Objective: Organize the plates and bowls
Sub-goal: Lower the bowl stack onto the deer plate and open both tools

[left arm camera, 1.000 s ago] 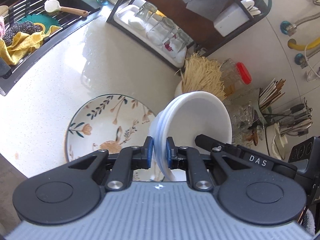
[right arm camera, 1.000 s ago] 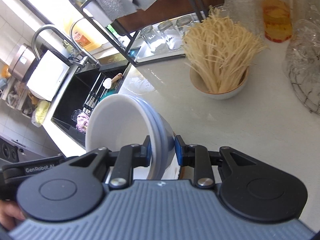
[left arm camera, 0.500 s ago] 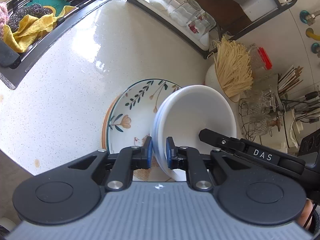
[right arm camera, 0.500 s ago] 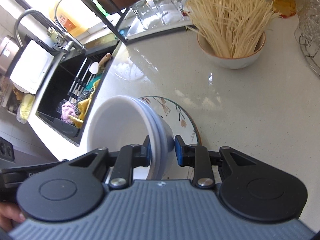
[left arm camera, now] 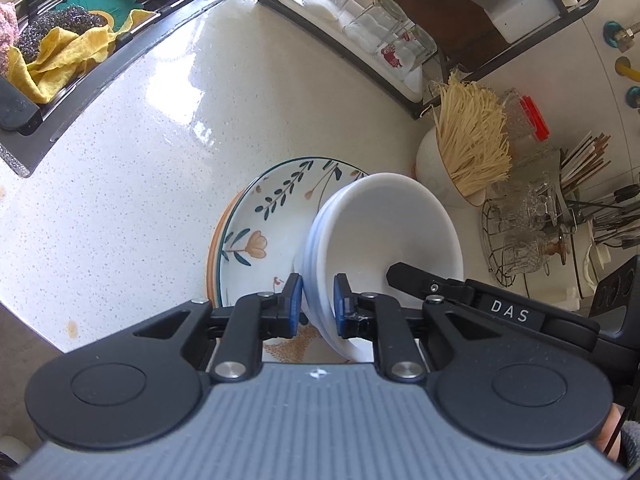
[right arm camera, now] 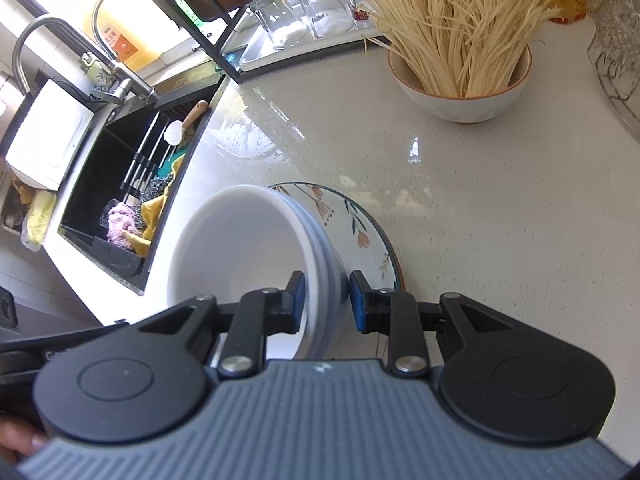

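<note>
Black hand-held gripper [left arm camera: 316,306], blue pads [left arm camera: 294,306]

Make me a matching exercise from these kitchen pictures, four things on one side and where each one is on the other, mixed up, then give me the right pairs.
Things:
1. stack of white bowls
2. dry noodles
3. yellow cloth
4. drinking glasses

Places:
A. in the sink
B. upside down on a white tray under the rack
C. standing in a bowl on the counter
D. gripped at the rim by both claws, over the flowered plate

Pairs: 1-D, 2-C, 3-A, 4-B
</note>
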